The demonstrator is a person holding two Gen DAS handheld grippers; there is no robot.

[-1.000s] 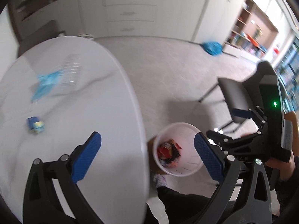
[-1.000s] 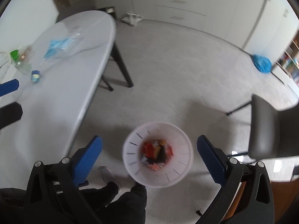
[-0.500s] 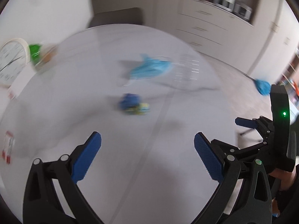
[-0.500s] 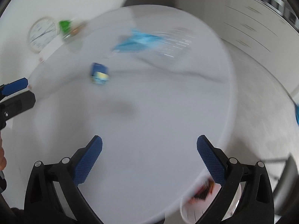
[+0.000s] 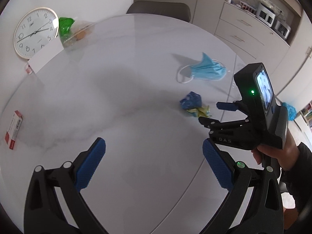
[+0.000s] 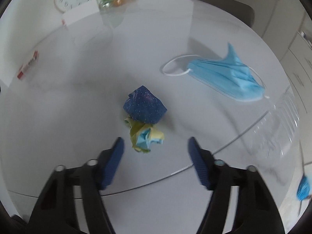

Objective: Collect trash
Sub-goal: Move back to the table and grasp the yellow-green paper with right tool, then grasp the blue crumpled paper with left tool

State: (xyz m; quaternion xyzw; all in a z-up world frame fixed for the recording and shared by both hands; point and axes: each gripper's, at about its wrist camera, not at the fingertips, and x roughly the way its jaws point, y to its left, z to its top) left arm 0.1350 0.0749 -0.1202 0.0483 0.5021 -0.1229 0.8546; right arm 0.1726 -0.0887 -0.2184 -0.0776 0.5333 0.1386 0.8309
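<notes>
A crumpled blue and yellow paper wad (image 6: 145, 115) lies on the white round table (image 6: 78, 117), just ahead of my right gripper (image 6: 156, 146), which is open and empty. The wad also shows in the left wrist view (image 5: 193, 105), right in front of the right gripper's fingers (image 5: 226, 106). A light blue face mask (image 6: 224, 78) lies further right; it shows in the left wrist view (image 5: 206, 69) too. My left gripper (image 5: 154, 152) is open and empty above the near part of the table.
A wall clock (image 5: 35, 32), a white card (image 5: 45, 55) and a clear bag with green contents (image 5: 72, 30) stand at the table's far left. A red and white box (image 5: 13, 129) lies at the left edge. A clear plastic tray (image 6: 276, 128) lies right. A dark chair (image 5: 159, 8) stands behind.
Both grippers have swung from the bin on the floor up over the table. The right gripper has closed in on the paper wad, and its jaws are narrower.
</notes>
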